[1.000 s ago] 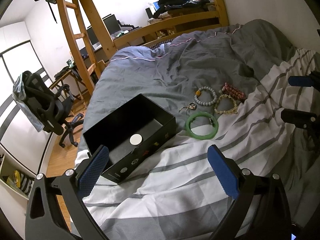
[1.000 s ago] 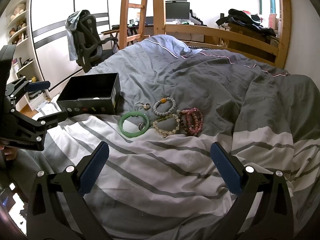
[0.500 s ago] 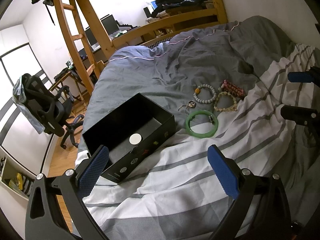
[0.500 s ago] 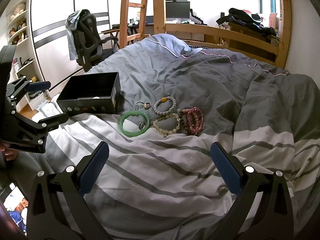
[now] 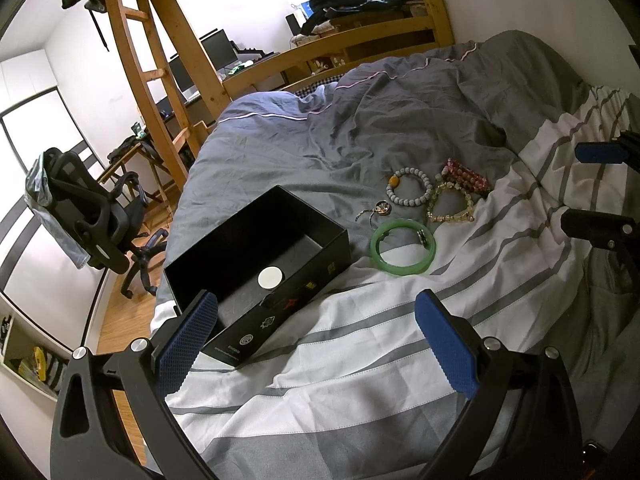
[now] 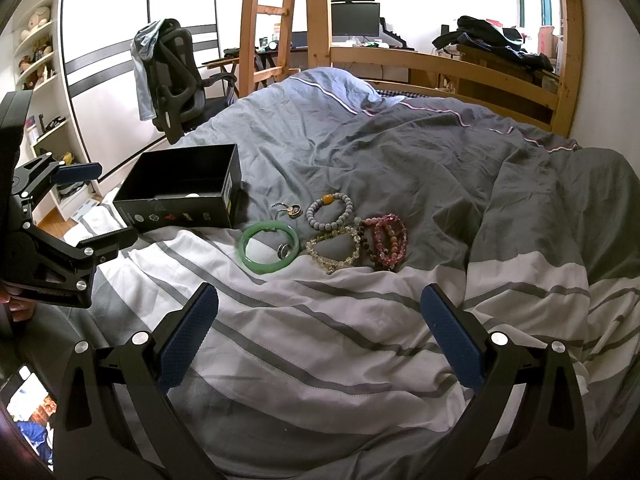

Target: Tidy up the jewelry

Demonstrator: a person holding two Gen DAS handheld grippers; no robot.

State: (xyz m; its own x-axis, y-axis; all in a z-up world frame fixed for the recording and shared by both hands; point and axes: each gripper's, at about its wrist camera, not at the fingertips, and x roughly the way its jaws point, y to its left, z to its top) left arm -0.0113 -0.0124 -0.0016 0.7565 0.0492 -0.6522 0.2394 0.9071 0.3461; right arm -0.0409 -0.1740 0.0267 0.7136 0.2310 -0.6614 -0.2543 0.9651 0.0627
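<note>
An open black box (image 5: 256, 248) (image 6: 188, 192) lies on the bed with a white disc (image 5: 270, 278) inside. Right of it lie a green bangle (image 5: 403, 247) (image 6: 268, 246) with a small ring (image 6: 284, 251) on it, a small metal charm (image 5: 380, 209) (image 6: 292, 211), a grey bead bracelet (image 5: 409, 187) (image 6: 330, 212), a clear yellow bead bracelet (image 5: 450, 204) (image 6: 333, 249) and pink bead bracelets (image 5: 466, 176) (image 6: 386, 242). My left gripper (image 5: 316, 344) is open and empty near the box. My right gripper (image 6: 318, 336) is open and empty, short of the jewelry.
The bed has a rumpled grey duvet (image 6: 400, 148) and a white striped sheet (image 6: 320, 340). A wooden ladder (image 5: 156, 72) and rail (image 6: 440, 60) stand behind. An office chair (image 6: 176, 76) and shelves (image 6: 36, 64) are at the left.
Both grippers have stayed open. The left view has shifted slightly, so the box and jewelry sit a little lower and nearer. The right view is almost unchanged.
</note>
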